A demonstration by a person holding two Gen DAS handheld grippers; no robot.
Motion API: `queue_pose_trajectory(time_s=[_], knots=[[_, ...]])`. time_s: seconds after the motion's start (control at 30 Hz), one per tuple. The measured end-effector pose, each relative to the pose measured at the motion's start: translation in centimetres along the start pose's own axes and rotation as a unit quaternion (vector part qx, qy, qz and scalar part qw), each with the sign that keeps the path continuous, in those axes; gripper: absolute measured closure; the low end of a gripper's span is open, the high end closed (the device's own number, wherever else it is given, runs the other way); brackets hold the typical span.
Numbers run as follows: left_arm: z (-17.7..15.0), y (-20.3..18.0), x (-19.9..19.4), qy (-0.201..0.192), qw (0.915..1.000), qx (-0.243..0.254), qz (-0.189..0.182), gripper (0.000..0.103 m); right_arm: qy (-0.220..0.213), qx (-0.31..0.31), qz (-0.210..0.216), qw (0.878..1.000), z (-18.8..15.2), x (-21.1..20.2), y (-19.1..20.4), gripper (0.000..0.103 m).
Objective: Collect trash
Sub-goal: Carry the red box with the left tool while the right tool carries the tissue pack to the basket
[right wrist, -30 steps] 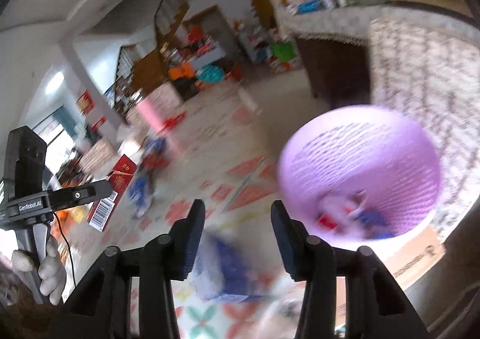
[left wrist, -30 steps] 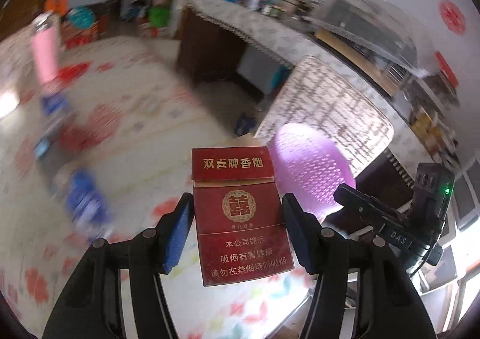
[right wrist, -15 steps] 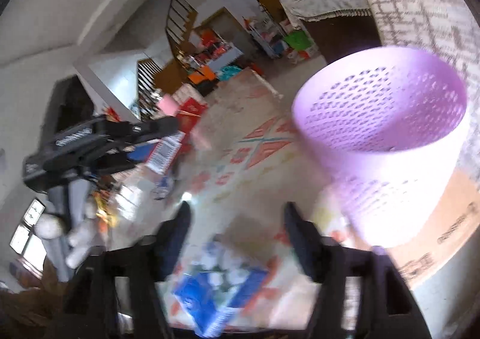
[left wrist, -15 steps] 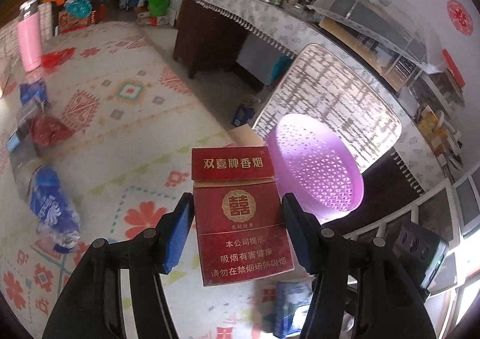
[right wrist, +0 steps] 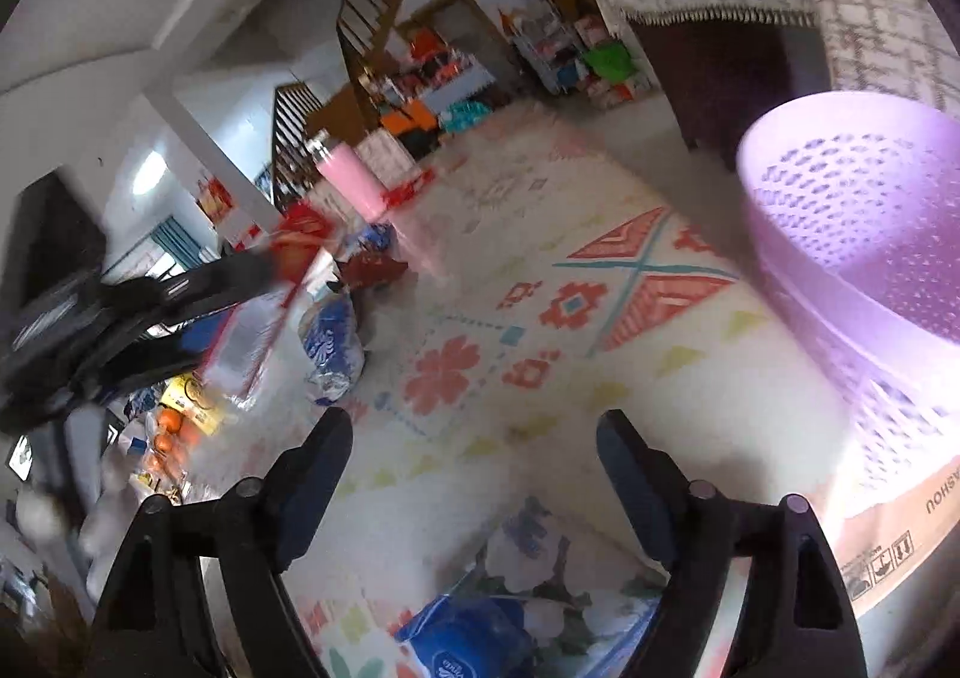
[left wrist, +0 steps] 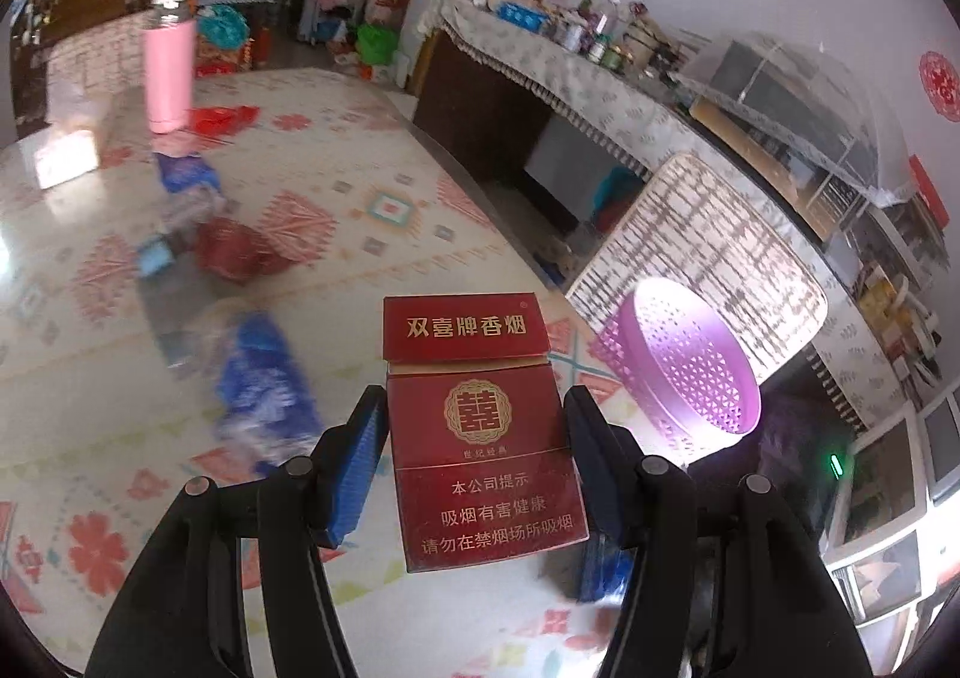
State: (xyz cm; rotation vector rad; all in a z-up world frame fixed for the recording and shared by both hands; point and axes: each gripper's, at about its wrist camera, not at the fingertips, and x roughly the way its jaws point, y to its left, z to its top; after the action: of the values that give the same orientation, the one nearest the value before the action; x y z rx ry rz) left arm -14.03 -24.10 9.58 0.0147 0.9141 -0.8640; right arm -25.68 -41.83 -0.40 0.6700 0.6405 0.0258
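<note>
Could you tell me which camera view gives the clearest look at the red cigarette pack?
The left wrist view: the cigarette pack fills the centre, sharp, front printing readable, between the left gripper fingers. The right wrist view shows it only as a red motion-blurred smear at the left.

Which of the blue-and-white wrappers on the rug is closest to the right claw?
The blue-and-white wrapper lying just below the open right claw, at the bottom of its view. The other blue wrapper lies farther off, up left near the pink bottle.

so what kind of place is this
Most likely a lived-in family home: a patterned floor mat, a cluttered sideboard under a lace-edged cloth, a staircase, and a purple bin for the scattered trash.
</note>
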Motion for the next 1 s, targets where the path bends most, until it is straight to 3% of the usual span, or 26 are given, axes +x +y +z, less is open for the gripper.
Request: queue_pose_trajectory(time_s=[0.1, 0.17, 0.37, 0.53, 0.63, 0.77, 0.8, 0.87, 1.0], knots=[[-0.4, 1.3, -1.2, -0.008, 0.9999, -0.007, 0.006, 0.044, 0.006, 0.023, 0.016, 1.000, 1.3, 0.8, -0.7, 0.015], [-0.7, 2.2, -2.1, -0.013, 0.9998, -0.012, 0.012, 0.044, -0.022, 0.039, 0.019, 0.999, 1.5, -1.2, -1.0, 0.015], [-1.8, 3.9, -3.8, -0.034, 0.9990, -0.008, 0.027, 0.044, -0.015, 0.038, -0.064, 0.997, -1.0, -6.0, 0.3, 0.009], [-2.7, 4.4, -4.2, -0.039, 0.9987, -0.001, 0.032, 0.044, 0.024, 0.018, -0.142, 0.989, -3.5, -4.1, 2.1, 0.009], [-3.4, 4.6, -4.9, -0.041, 0.9984, 0.002, 0.039, 0.044, 0.010, -0.019, -0.190, 0.982, -4.1, -3.4, 3.5, 0.008], [-4.0, 5.0, -6.0, -0.048, 0.9975, 0.008, 0.051, 0.044, 0.018, -0.080, -0.262, 0.962, -5.0, -1.4, 5.3, 0.009], [-4.1, 5.0, -6.1, -0.049, 0.9974, 0.010, 0.052, 0.044, 0.022, -0.088, -0.272, 0.958, -5.0, -1.0, 5.4, 0.016], [-4.2, 5.1, -6.3, -0.050, 0.9972, 0.013, 0.054, 0.044, 0.019, -0.110, -0.292, 0.950, -5.3, -0.7, 5.8, 0.046], [-4.0, 5.0, -5.9, -0.043, 0.9979, 0.013, 0.047, 0.044, 0.019, -0.085, -0.244, 0.966, -4.6, -1.7, 5.0, 0.049]])
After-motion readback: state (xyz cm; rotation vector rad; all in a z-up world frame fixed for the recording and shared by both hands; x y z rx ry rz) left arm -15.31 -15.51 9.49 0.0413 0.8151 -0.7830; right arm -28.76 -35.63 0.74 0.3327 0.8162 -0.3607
